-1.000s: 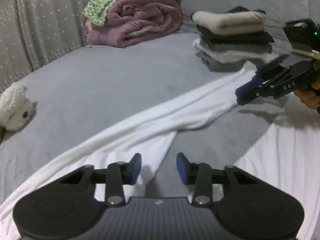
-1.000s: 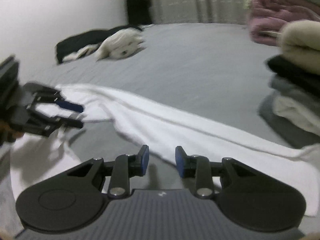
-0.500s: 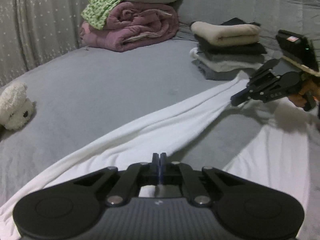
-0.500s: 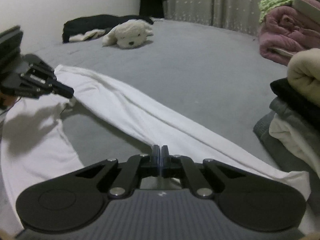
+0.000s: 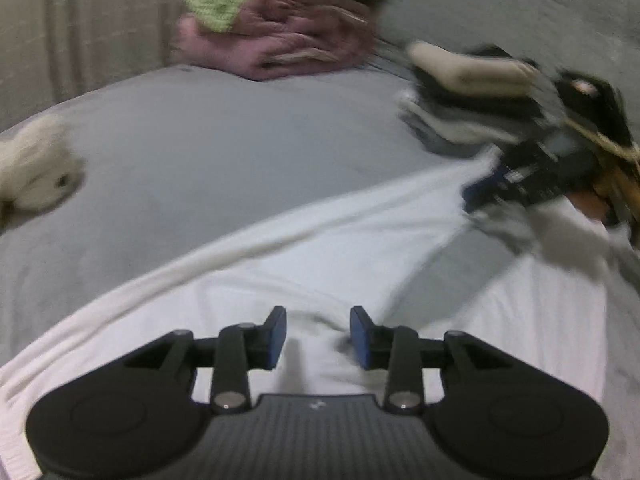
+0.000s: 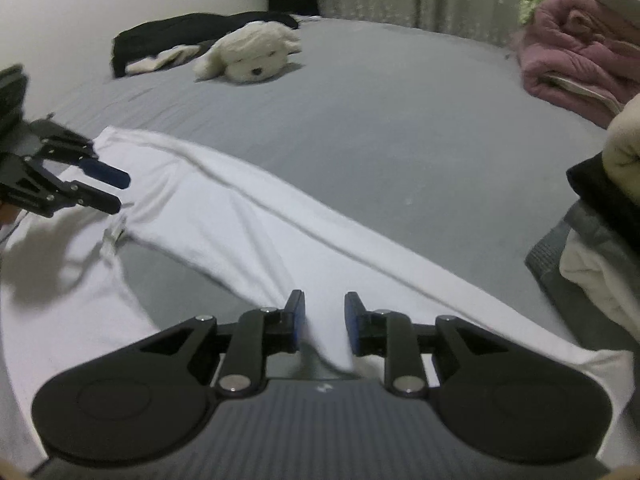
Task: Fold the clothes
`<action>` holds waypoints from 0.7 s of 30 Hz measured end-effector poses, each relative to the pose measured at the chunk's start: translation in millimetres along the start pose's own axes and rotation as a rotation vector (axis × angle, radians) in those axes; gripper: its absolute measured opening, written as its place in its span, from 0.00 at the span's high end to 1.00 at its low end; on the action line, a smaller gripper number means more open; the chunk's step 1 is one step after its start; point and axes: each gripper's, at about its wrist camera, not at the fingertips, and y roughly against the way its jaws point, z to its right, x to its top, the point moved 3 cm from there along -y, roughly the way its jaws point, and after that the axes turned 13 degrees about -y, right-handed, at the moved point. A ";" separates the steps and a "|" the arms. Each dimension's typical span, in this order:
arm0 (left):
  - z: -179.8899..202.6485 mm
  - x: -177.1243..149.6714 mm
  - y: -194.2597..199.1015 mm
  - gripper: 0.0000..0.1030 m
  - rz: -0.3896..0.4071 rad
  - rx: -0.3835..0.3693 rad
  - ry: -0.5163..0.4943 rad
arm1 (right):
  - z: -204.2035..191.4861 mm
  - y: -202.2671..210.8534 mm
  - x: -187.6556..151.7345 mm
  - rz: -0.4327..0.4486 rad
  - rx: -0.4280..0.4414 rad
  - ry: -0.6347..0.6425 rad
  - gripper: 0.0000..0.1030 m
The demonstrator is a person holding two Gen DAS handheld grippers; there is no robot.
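The white garment [image 6: 256,232] lies spread in a long band across the grey bed [image 6: 380,120], its near parts cut off behind both tools. The left tongs [image 5: 318,338] have just been opening; their blue pads stand apart above the cloth, gripping nothing. The right tongs [image 6: 324,320] have likewise just been opening, with a ridge of white fabric rising between the pads, which do not press it. The left view is blurred: the folded stack [image 5: 460,96] and plush toy [image 5: 36,172] are smeared.
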 end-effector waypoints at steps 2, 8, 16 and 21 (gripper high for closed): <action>-13.7 -4.1 -1.3 0.66 0.001 0.028 0.036 | -2.8 -9.3 3.2 0.002 -0.004 -0.022 0.75; -42.1 -13.5 -10.7 0.66 -0.003 0.085 0.110 | -7.4 -31.0 5.3 0.019 -0.033 -0.056 0.75; -66.8 -22.5 -22.7 0.67 0.012 0.131 0.166 | -8.2 -44.6 12.9 0.088 -0.069 -0.055 0.75; -84.5 -19.2 -31.0 0.67 0.033 0.154 0.207 | -6.9 -58.5 27.3 0.109 -0.084 -0.059 0.76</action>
